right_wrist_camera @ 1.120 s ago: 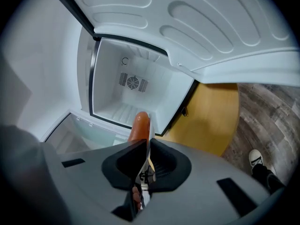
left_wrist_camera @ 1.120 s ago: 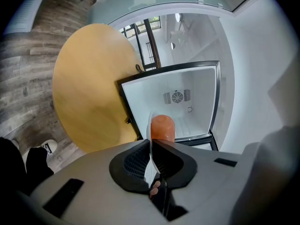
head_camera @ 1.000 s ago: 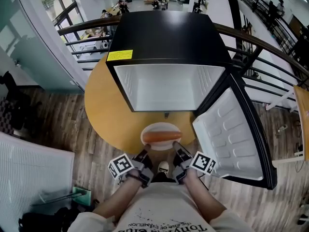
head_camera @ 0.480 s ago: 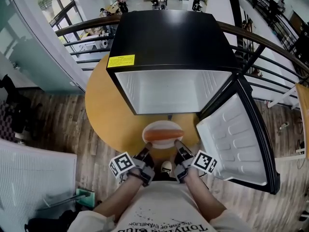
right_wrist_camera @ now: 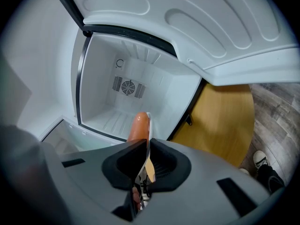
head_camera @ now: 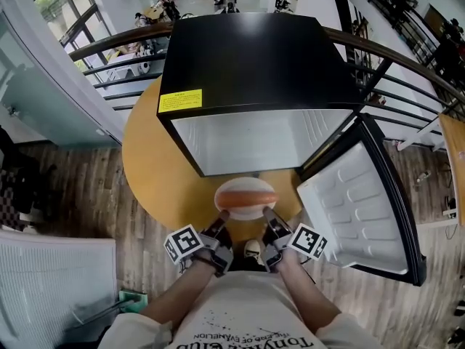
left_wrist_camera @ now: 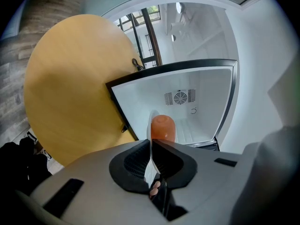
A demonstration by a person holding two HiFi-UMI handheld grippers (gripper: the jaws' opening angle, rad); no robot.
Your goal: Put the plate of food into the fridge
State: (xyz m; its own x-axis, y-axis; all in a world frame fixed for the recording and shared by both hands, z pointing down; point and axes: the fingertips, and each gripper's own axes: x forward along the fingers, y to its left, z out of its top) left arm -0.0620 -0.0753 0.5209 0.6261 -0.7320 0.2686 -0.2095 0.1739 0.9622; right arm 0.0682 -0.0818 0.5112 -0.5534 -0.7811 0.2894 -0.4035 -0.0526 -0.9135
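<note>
A round wooden worktop (head_camera: 156,166) beside a railing (head_camera: 109,41) carries the open fridge (head_camera: 247,57); the plate (head_camera: 245,197) is held before the opening, its rim clamped by left tongs (head_camera: 221,222) and right tongs (head_camera: 269,219); it has been raised slightly.

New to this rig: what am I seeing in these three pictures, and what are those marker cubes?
No robot: a person holds a claw tool in each hand, and the marker cubes belong to those tools. One camera sits on the head, looking down; the others ride on each claw. The left claw and right claw both clamp the rim of a plate carrying a sausage, in front of an open black fridge on a round wooden table.
</note>
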